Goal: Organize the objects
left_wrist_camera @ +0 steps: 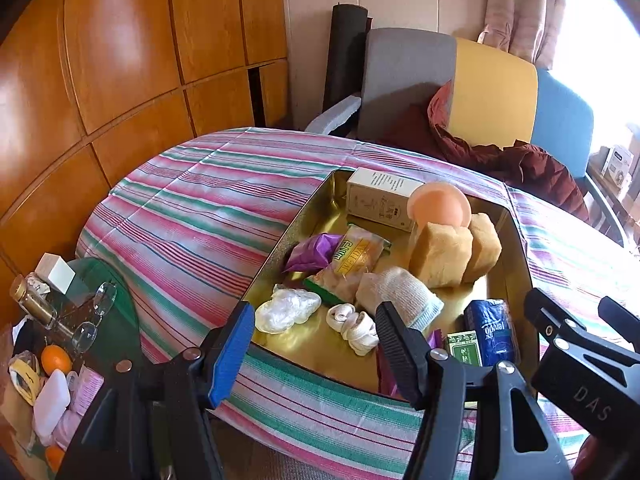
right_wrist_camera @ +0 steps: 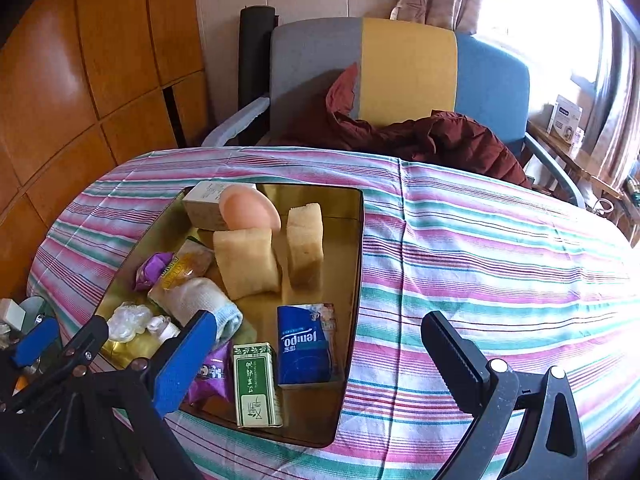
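My left claw (left_wrist_camera: 316,344) hangs spread wide and empty over the near edge of the gold tin tray (left_wrist_camera: 280,240), touching nothing. My right claw (right_wrist_camera: 316,356) gapes just as wide, empty too, above the tray's near right corner. The shiny metal tray sits on the striped cloth (right_wrist_camera: 480,260). In it, two spongy beige blocks (right_wrist_camera: 246,262) stand upright toward the far side, a smooth peach disc (right_wrist_camera: 248,210) behind them. A soft rolled sock (left_wrist_camera: 404,292) lies mid-tray; a blue tissue pack (right_wrist_camera: 306,344) and green carton (right_wrist_camera: 256,384) lie near the front edge.
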Tool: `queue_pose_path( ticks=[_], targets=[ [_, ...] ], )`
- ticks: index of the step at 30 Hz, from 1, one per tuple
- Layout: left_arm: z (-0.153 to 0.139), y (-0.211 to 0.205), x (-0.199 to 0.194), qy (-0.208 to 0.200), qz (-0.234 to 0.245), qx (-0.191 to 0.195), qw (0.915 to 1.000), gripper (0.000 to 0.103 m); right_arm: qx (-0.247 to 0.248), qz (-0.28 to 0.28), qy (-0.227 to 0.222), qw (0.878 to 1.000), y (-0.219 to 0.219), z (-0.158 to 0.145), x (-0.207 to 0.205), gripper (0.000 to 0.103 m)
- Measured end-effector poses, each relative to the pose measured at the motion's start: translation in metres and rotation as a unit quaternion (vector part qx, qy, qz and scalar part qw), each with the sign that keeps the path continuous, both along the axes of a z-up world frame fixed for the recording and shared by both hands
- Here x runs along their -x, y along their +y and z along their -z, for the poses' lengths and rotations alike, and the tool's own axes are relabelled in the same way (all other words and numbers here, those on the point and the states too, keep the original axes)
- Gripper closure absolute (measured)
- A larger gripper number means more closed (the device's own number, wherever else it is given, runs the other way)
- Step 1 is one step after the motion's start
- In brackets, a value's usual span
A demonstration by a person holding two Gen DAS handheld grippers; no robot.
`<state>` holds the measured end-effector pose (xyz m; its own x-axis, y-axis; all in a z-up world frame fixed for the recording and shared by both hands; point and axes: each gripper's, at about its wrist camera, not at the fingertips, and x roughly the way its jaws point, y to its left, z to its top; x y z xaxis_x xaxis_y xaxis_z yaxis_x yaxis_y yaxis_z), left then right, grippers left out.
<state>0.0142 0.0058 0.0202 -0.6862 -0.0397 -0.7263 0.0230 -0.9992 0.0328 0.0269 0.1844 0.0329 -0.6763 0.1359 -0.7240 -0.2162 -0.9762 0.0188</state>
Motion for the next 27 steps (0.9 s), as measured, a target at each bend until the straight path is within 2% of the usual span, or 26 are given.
queue_pose_path(
  ticks=[27],
  targets=[
    [0.0083,0.0061,0.0012,-0.024,0.018,-0.011,0.9995,0.039,-0.005,0.011,0.002,1.0,0.0045,0.0012,-0.0001,0.0]
  ],
)
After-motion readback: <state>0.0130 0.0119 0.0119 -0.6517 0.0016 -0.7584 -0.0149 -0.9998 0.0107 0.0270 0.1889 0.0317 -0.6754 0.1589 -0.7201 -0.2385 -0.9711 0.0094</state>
